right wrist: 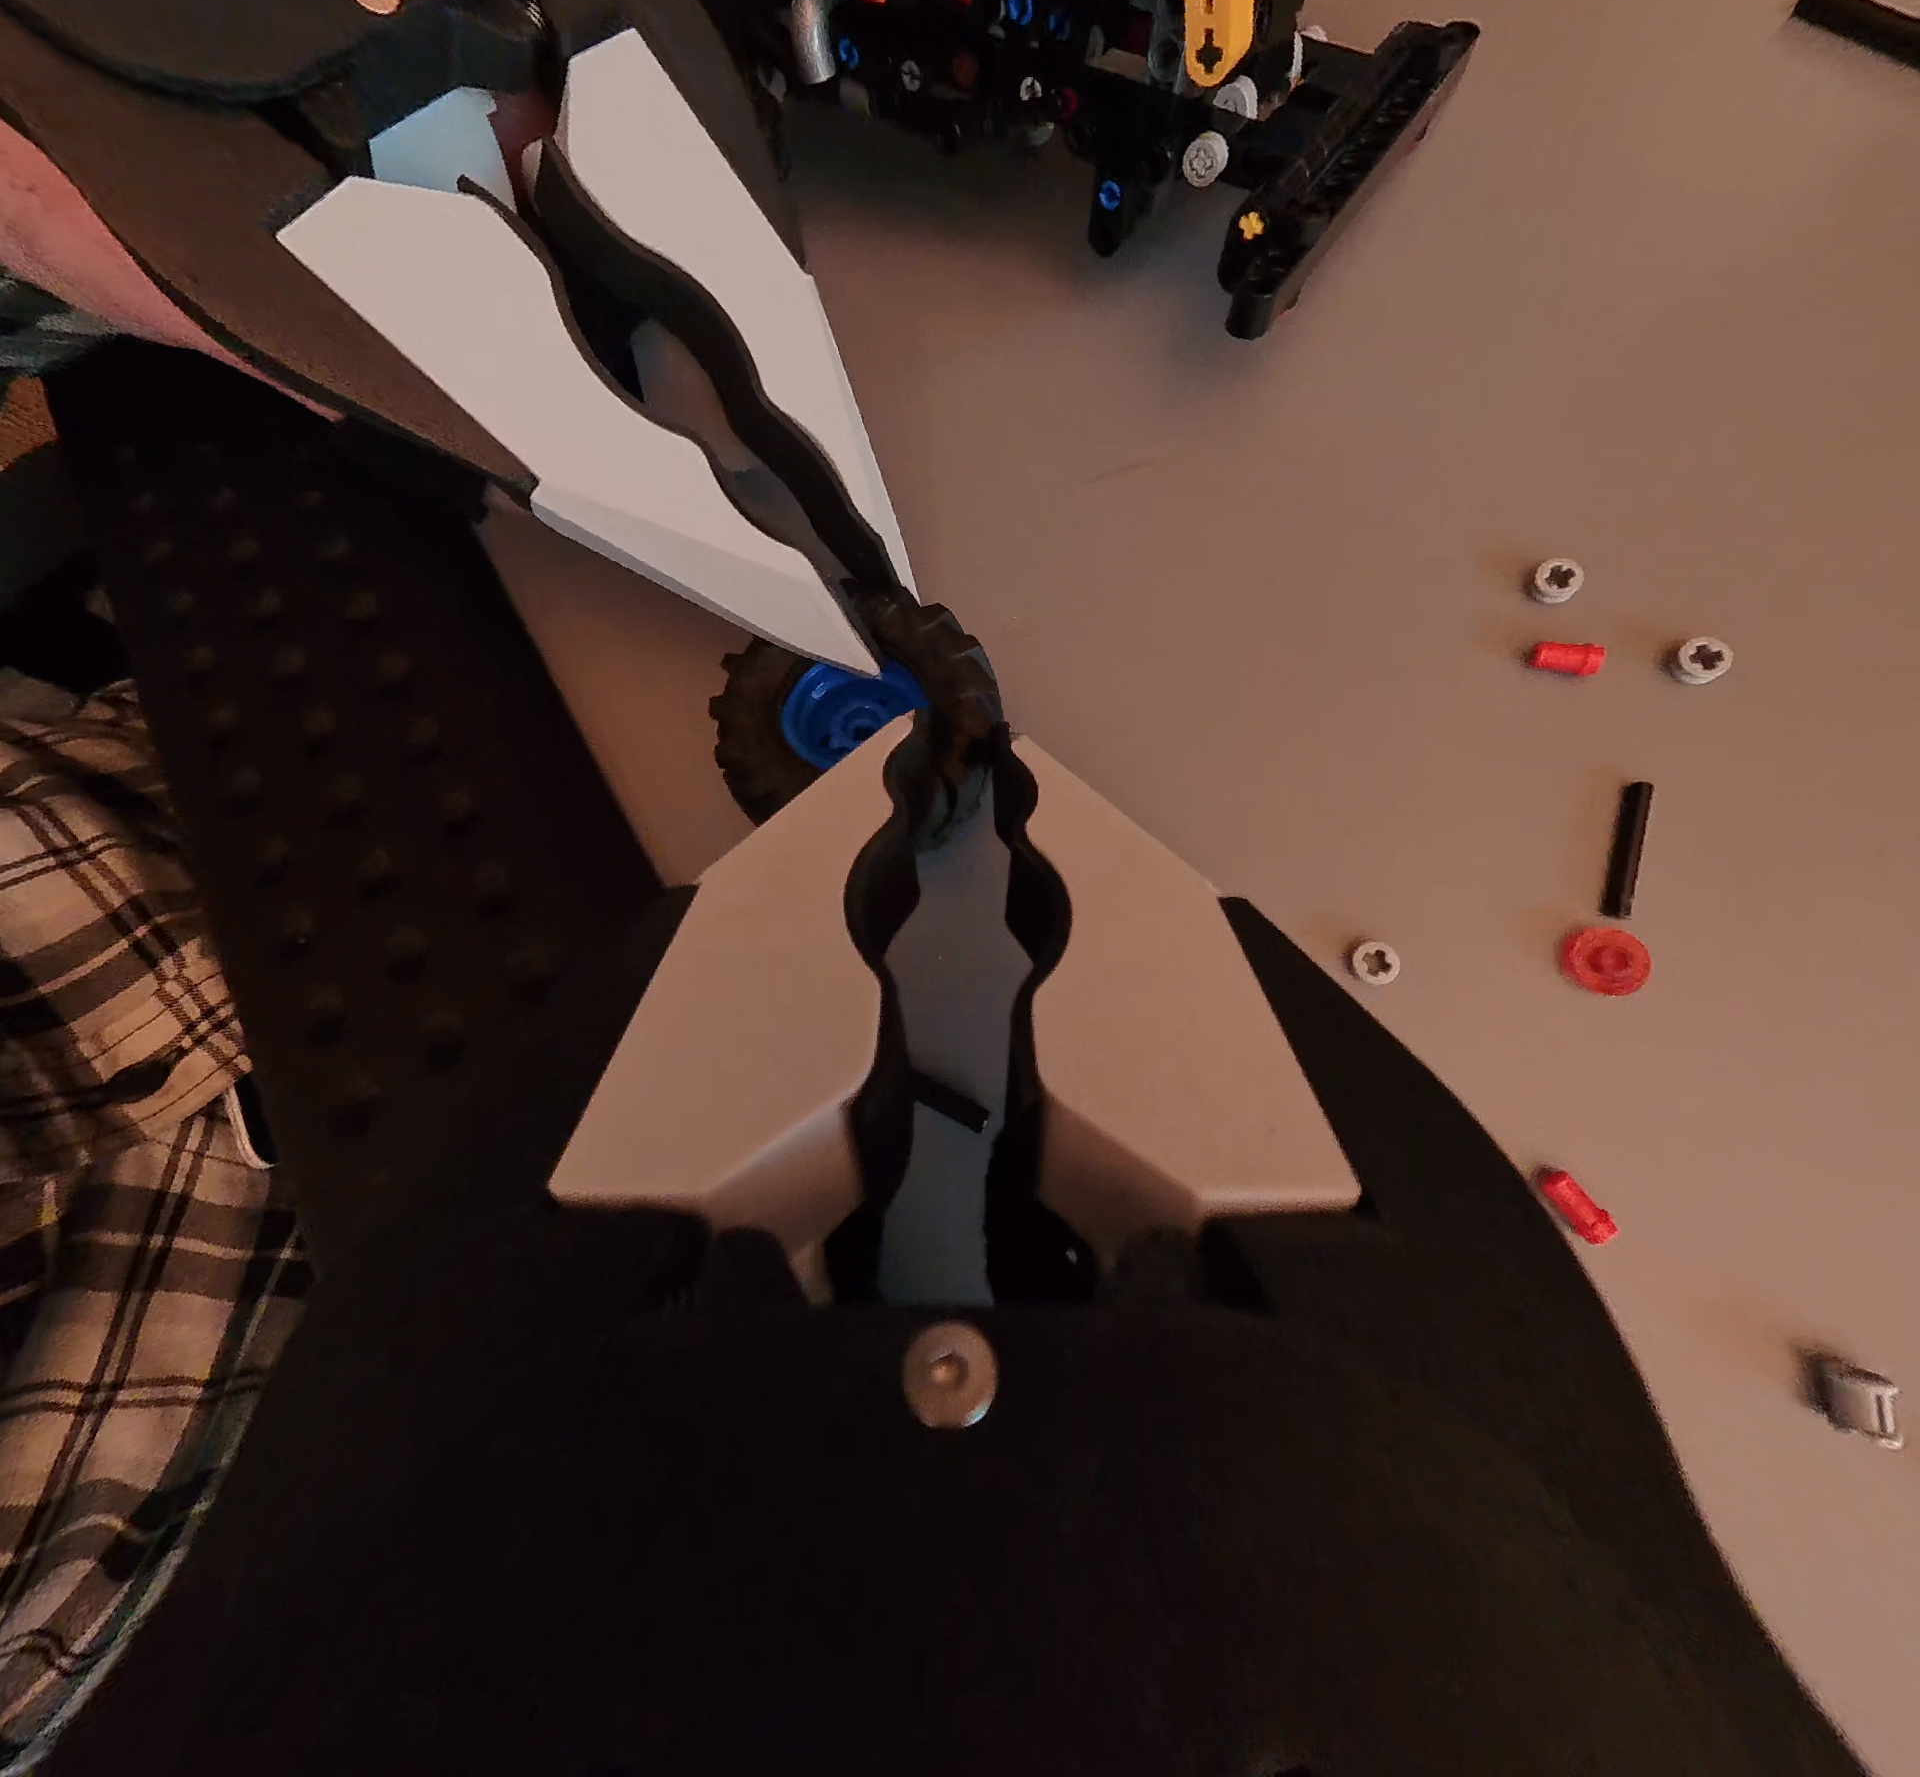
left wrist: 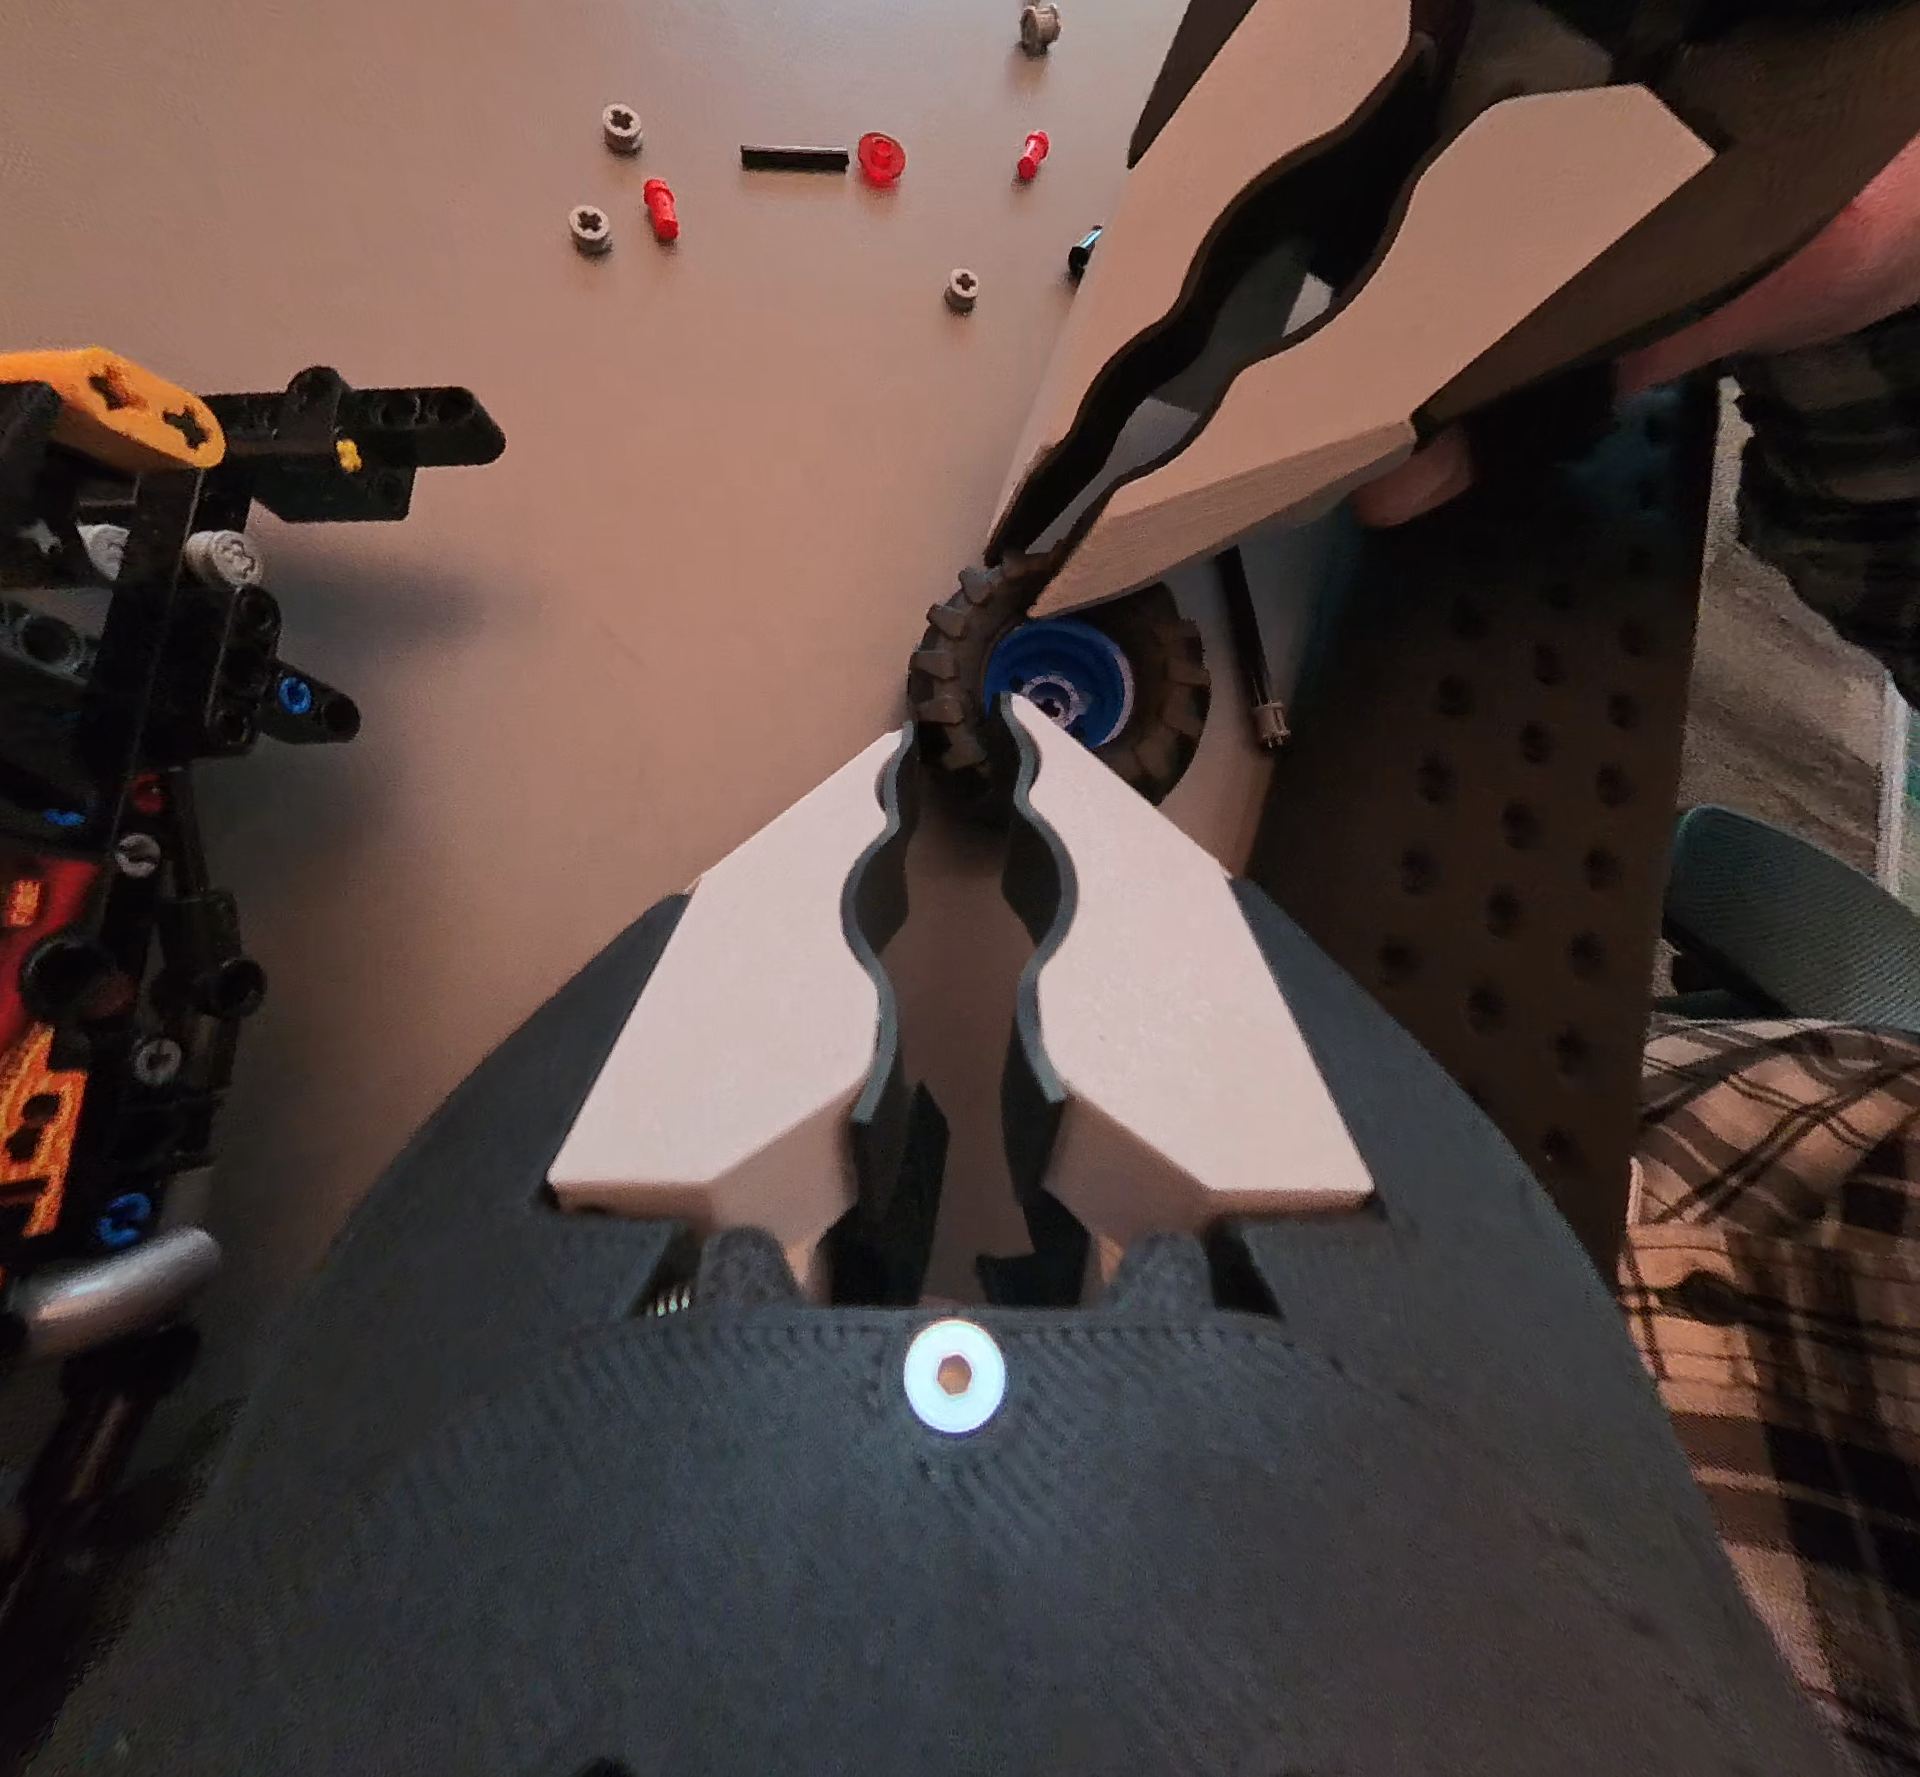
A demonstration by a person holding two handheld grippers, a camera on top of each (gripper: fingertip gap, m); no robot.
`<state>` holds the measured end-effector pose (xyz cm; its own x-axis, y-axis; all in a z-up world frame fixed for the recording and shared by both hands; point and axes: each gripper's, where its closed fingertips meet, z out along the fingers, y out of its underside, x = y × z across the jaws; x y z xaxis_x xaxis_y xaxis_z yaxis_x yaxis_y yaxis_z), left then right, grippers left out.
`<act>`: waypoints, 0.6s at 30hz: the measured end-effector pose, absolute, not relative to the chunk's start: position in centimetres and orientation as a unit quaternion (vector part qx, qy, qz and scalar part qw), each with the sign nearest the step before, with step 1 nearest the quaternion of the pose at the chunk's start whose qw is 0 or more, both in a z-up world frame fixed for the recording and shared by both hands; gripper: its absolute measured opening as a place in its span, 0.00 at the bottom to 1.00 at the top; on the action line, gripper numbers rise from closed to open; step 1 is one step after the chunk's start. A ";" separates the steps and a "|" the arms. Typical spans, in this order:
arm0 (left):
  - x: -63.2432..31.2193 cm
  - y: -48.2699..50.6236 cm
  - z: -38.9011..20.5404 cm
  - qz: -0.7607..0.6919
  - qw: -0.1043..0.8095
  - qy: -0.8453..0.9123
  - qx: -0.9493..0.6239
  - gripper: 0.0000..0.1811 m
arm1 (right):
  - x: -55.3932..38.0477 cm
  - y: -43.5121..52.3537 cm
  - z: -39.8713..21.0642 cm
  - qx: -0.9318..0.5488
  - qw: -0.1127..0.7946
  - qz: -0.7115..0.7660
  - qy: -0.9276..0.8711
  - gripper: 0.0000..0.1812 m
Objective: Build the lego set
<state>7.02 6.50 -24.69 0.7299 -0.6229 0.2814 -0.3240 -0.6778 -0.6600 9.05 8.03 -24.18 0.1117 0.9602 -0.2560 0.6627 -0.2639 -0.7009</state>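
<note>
Table (left wrist: 727, 480), beige with scattered pins, lies under both tools — left (left wrist: 961, 725), right (right wrist: 951, 740) — pinching one tyre (left wrist: 951, 678).

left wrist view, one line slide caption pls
Both grippers' jaws pinch the knobby black rubber tyre on a blue plastic wheel hub above the beige table.

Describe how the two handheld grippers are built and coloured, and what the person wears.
Both the left gripper and the right gripper have a black printed body, a silver screw, and pale wedge fingers with wavy black inner pads. The person wears a plaid shirt.
</note>
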 end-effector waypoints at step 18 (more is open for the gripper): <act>6.6 7.0 -24.9 -0.231 0.325 0.232 -0.887 0.06 | 8.1 8.9 -24.8 -0.722 0.261 0.227 -0.599 0.04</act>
<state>6.58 7.00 -24.85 0.7854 -0.5617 0.2600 -0.2608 -0.6813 -0.6840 8.15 8.88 -24.76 0.1799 0.9836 -0.0144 0.7467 -0.1461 -0.6489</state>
